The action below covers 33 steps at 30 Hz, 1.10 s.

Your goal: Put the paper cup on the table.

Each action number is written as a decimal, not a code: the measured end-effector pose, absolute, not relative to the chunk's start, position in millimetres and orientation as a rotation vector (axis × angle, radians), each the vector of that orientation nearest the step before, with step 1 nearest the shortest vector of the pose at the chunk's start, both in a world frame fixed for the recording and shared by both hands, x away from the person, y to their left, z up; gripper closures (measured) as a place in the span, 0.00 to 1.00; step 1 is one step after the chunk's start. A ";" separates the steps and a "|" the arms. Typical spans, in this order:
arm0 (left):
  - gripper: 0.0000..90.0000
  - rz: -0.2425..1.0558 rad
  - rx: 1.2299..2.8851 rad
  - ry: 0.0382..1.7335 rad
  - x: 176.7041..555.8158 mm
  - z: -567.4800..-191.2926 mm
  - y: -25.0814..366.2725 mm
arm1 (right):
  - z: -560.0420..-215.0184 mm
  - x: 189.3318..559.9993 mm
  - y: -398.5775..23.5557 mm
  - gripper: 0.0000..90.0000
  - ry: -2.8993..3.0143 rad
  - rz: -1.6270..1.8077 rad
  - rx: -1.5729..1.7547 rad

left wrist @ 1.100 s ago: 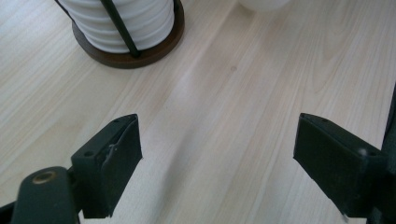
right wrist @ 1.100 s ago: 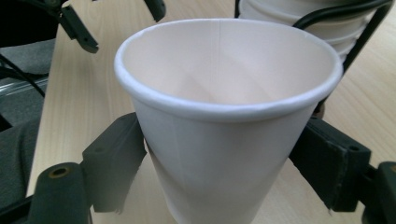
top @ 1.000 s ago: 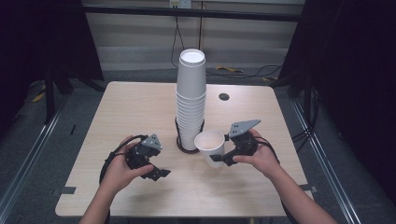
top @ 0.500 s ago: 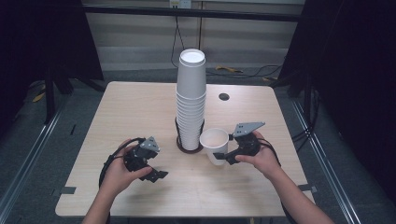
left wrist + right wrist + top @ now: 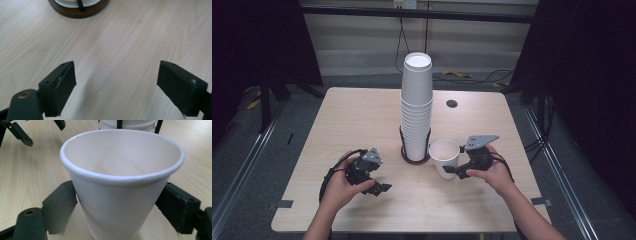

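Note:
A single white paper cup (image 5: 445,152) (image 5: 120,170) stands upright on the table, just right of the tall stack of white cups (image 5: 416,100). My right gripper (image 5: 449,164) (image 5: 116,205) has a jaw on each side of the cup's lower wall. Its jaws have just been opening and sit loosely against the cup, so the gripper is open. My left gripper (image 5: 381,180) (image 5: 116,82) rests low over the wood, left of the stack. It is open with only bare table between its pads.
The stack sits in a wire holder with a dark round base (image 5: 416,159) (image 5: 77,10). The wooden table (image 5: 362,115) has a small dark hole (image 5: 452,103) near its far right. My left gripper (image 5: 20,132) also shows far off in the right gripper view.
My right hand has come down and slightly right with the cup, which now stands on the table. The left hand has kept still.

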State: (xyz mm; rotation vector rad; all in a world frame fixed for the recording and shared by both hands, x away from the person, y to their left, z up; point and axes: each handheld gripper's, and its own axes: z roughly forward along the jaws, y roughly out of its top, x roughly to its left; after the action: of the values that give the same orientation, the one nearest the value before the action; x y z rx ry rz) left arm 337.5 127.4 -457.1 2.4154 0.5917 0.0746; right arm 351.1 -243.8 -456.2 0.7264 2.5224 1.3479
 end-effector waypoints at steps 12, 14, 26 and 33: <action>0.17 0.066 2.412 0.596 334.9 -463.4 126.0 | -464.2 346.0 -252.5 0.20 2.532 1.346 0.720; 0.17 0.065 2.400 0.612 334.1 -465.1 125.3 | -465.4 345.3 -253.4 0.20 2.536 1.350 0.724; 0.17 0.077 2.396 0.623 334.2 -467.1 128.0 | -468.0 339.0 -260.3 0.20 2.602 1.276 0.758; 0.17 0.080 2.387 0.634 335.6 -470.0 131.9 | -468.0 332.7 -275.2 0.19 2.594 1.246 0.789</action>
State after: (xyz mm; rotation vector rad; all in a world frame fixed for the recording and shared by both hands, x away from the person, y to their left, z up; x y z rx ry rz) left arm 335.6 131.9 -470.0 2.3873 0.6336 0.0803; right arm 332.7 -275.2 -468.0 0.7889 2.5937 1.2460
